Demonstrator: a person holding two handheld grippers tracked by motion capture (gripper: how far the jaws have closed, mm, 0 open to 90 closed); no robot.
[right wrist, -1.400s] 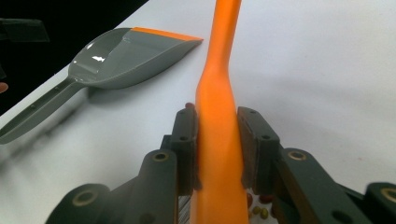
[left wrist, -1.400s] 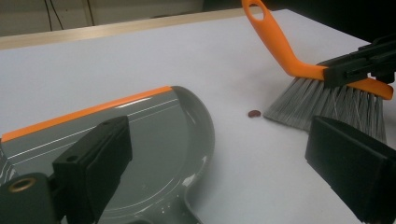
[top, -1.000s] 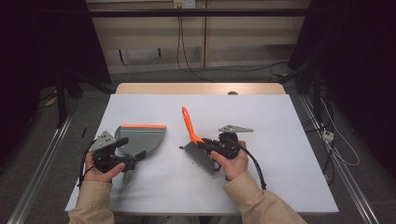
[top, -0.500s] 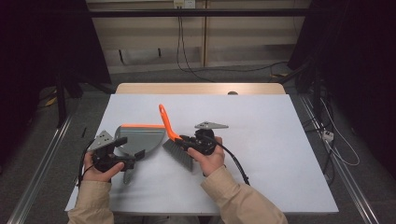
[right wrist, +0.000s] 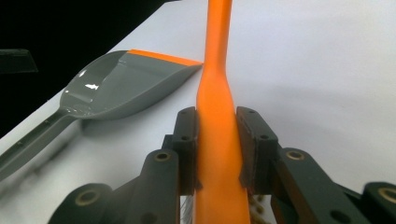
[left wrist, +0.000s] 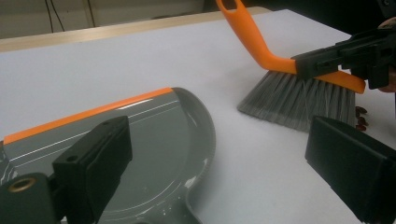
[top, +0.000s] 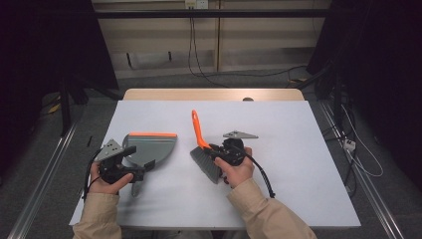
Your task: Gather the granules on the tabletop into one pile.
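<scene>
Right gripper point(top: 215, 151) has its two black jaws pressed against the flat orange handle of the brush point(top: 203, 149), pinching it just above the grey bristles; the handle slants up and away toward the far side of the table point(top: 298, 149). The bristles rest on the white tabletop near the middle, a little right of the dustpan point(top: 149, 148), with bare table between the two. A few small dark bits point(left wrist: 360, 112), seeds or crumbs by the look of them, lie just behind the bristles on the brush's right side. The dustpan lies flat, its orange-edged lip turned to the far side. Left gripper point(top: 139, 169) hangs over the pan's near end by the handle, its jaws spread with nothing between them. I'd judge this a sweeping job, at the stroke itself. The next move seems to call for dragging the bristles leftward to carry the bits to the pan, and the left jaws probably need to close on the pan's handle to steady it
</scene>
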